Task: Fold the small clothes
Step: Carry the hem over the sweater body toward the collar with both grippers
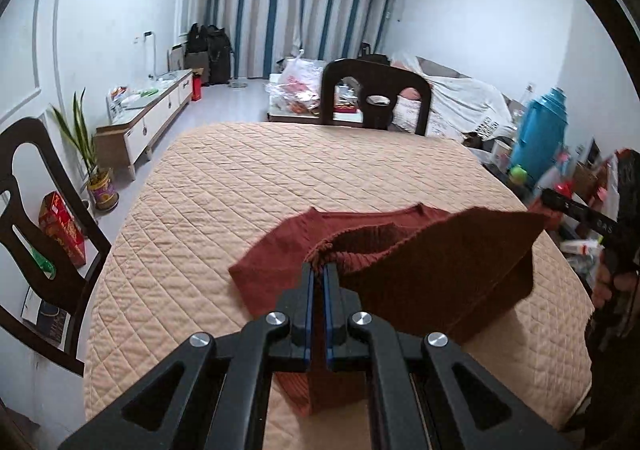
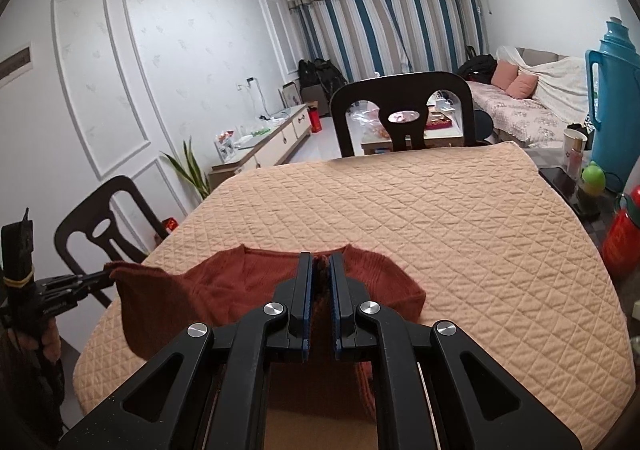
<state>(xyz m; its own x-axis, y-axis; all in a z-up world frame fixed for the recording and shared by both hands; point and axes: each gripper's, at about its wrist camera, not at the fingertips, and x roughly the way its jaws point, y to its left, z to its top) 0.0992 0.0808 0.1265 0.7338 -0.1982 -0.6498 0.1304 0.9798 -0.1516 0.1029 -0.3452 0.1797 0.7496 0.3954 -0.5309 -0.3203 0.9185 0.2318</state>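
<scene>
Sweater (image 1: 276,250): rust-red knit, on the near part of the quilted cover (image 1: 280,170), neckline toward the far chair (image 1: 376,90); its long axis runs from the camera side to that chair.
Lifted hem: raised off the cover and stretched side to side between both grippers.
Left gripper (image 1: 319,270): fingers narrow, pinching one hem corner.
Right gripper (image 2: 320,262): fingers narrow, clamped on the other hem corner.
Blue thermos (image 1: 540,130): standing past the cover's right edge.
</scene>
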